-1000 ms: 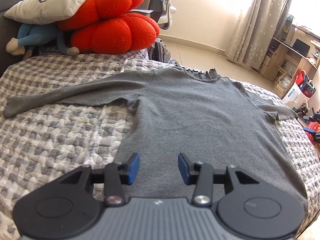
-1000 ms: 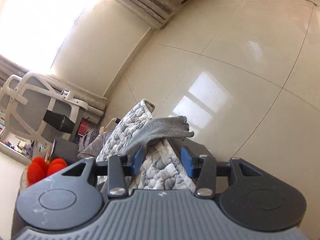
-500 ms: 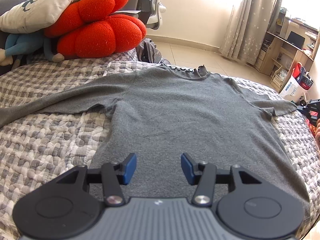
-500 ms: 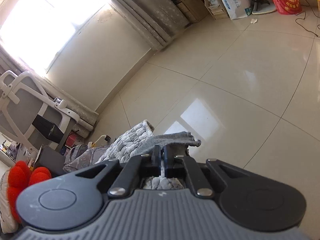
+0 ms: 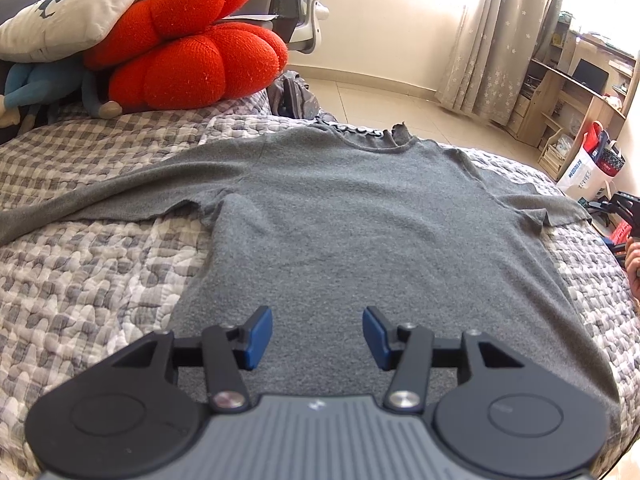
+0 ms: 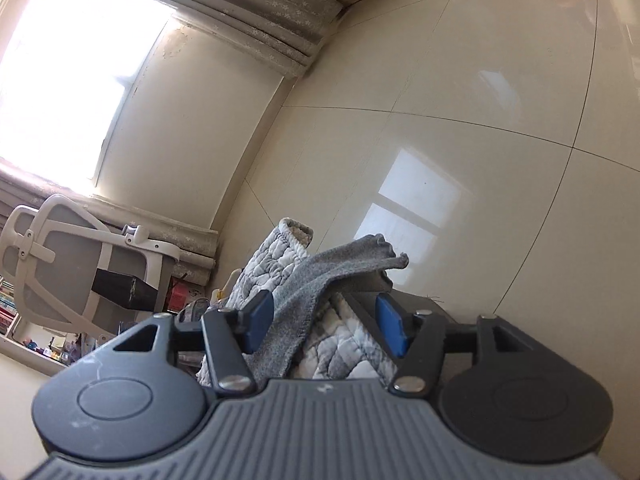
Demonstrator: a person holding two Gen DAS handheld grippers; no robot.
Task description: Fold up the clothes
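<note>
Grey long-sleeved knit sweater (image 5: 340, 216) lay flat on the grey and white quilted bedspread (image 5: 92, 264). Over its bottom part, the left gripper (image 5: 317, 332) pointed slanting down, its blue pads apart and holding nothing. The right gripper (image 6: 324, 322) sat at the bed's edge, pointing out over the shiny tiled floor (image 6: 460, 120). Its jaws were opening, with the sweater's grey sleeve (image 6: 316, 292) lying loose between them.
</note>
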